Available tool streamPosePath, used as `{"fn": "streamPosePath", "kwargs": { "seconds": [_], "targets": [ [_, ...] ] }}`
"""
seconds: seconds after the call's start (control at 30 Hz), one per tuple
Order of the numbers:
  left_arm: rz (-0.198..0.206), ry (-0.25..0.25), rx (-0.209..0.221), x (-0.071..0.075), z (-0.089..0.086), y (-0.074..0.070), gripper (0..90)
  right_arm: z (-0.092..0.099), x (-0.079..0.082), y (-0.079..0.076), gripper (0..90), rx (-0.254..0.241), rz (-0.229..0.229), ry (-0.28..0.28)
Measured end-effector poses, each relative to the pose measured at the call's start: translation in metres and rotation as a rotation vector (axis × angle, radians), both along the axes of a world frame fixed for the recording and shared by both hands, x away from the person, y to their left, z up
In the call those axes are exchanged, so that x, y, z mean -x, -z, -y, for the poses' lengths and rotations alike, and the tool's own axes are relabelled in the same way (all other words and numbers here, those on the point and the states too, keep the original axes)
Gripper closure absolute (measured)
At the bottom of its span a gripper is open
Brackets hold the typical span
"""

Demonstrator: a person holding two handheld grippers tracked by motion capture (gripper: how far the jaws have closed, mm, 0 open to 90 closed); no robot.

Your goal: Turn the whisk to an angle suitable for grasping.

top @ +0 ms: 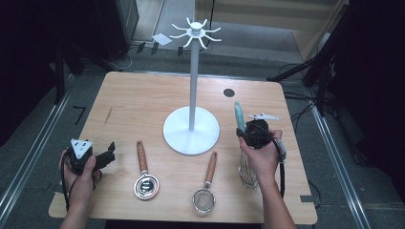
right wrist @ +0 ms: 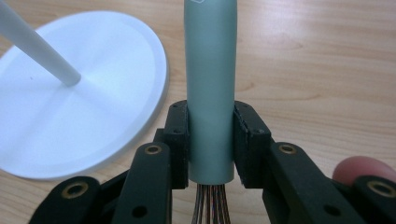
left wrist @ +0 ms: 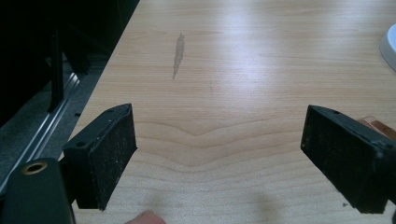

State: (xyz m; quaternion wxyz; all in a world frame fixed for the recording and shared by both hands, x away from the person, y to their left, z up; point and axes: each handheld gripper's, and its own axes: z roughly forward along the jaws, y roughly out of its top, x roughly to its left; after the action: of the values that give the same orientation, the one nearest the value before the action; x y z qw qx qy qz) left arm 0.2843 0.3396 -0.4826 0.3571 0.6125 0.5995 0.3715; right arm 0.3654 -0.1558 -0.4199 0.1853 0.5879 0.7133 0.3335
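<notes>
Right hand-held gripper (top: 244,130) clamped on whisk (top: 242,143) handle, pads either side of the smooth matte teal cylinder (right wrist: 210,88), just above where the wires fan out. Whisk near right edge of the surface (top: 143,100), handle pointing away and up, wire loops hanging toward the person, beside the stand (top: 192,119).

Step in hand, by judgement: pick-up done, carry to the hook stand pending. Next move likely needs: lift to the height of the hook ring (top: 196,33) at the top of the pole, tilt so the handle end meets one curved prong. Hanging loop on handle tip not discernible.

Left hand-held gripper (top: 98,160) wide open, nothing between, held low at left edge of the surface; textured black pads (left wrist: 109,163).

Remaining on the surface: steel measuring scoop (top: 144,176) with wooden handle, small mesh strainer (top: 205,191) with wooden handle. Stand: white, round flat base, thin pole. Surface: pale wood grain, slight sheen.
</notes>
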Motion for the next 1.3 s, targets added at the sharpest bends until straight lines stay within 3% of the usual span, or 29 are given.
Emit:
{"fn": "streamPosePath", "kwargs": {
  "seconds": [0.2,0.83,1.0,1.23,1.3],
  "targets": [
    [0.0,0.0,0.0,0.0,0.0,0.0,11.0,-0.002,0.006,-0.007,71.3,-0.036,0.093,-0.033],
    [0.001,-0.002,0.0,0.0,0.0,0.0,11.0,-0.013,0.022,-0.021,71.3,-0.108,0.282,-0.102],
    [-0.002,0.001,-0.001,0.0,0.0,0.0,11.0,-0.018,0.033,-0.033,71.3,-0.132,0.382,-0.146],
    [-0.002,-0.001,0.0,0.0,0.0,0.0,11.0,-0.026,0.039,-0.045,71.2,-0.164,0.434,-0.184],
    [-0.001,-0.001,-0.001,0.0,0.0,0.0,11.1,-0.031,0.041,-0.049,71.3,-0.172,0.467,-0.205]
  ]
}}
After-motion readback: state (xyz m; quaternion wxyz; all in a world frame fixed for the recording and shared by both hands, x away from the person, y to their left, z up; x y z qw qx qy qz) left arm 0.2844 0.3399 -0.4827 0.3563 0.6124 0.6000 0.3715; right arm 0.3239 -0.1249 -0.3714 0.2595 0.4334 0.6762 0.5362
